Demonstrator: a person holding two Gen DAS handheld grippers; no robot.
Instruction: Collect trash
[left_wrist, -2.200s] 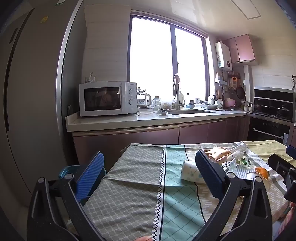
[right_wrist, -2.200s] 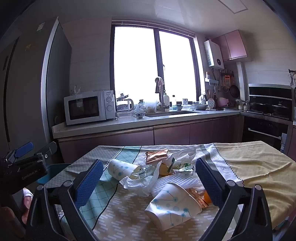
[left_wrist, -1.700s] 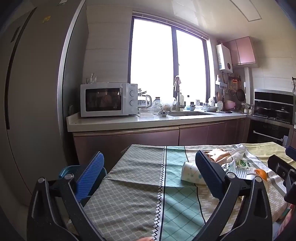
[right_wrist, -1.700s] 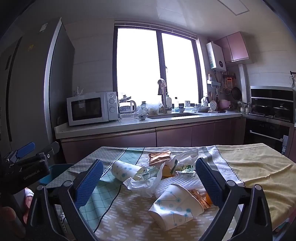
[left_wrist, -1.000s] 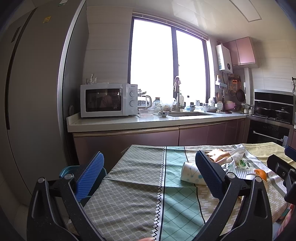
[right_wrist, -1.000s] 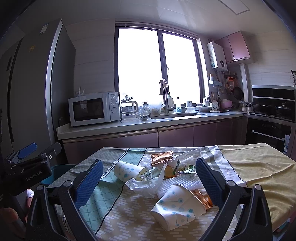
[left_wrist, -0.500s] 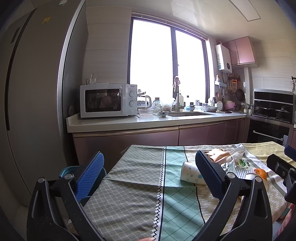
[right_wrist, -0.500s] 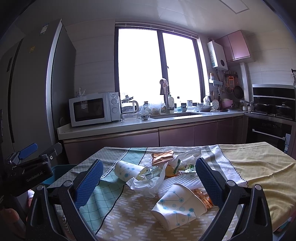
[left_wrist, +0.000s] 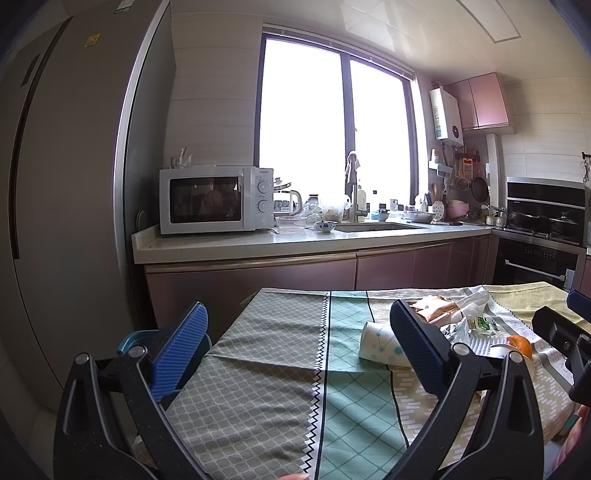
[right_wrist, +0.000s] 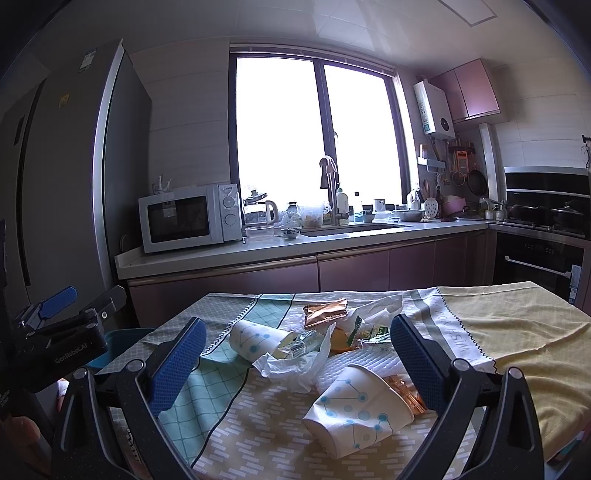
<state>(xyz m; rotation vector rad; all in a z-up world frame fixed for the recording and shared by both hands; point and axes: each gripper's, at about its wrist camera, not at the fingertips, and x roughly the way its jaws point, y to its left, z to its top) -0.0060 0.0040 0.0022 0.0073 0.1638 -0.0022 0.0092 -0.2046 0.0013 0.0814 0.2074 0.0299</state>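
We are holding the right hand-held gripper (right_wrist: 297, 363) wide open and empty just short of the white dotted paper cup (right_wrist: 356, 408), lying on its side on the bench (right_wrist: 517, 325), rim pointing right; the left hand-held gripper (left_wrist: 295, 352), also spread empty, is hanging farther off

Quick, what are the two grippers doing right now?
Left gripper: open, holding nothing.
Right gripper: open, holding nothing.

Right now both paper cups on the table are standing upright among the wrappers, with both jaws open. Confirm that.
Not quite. Both paper cups lie on their sides: the near cup and the far cup, as the right wrist view shows. They are among the wrappers, and both jaws are open.
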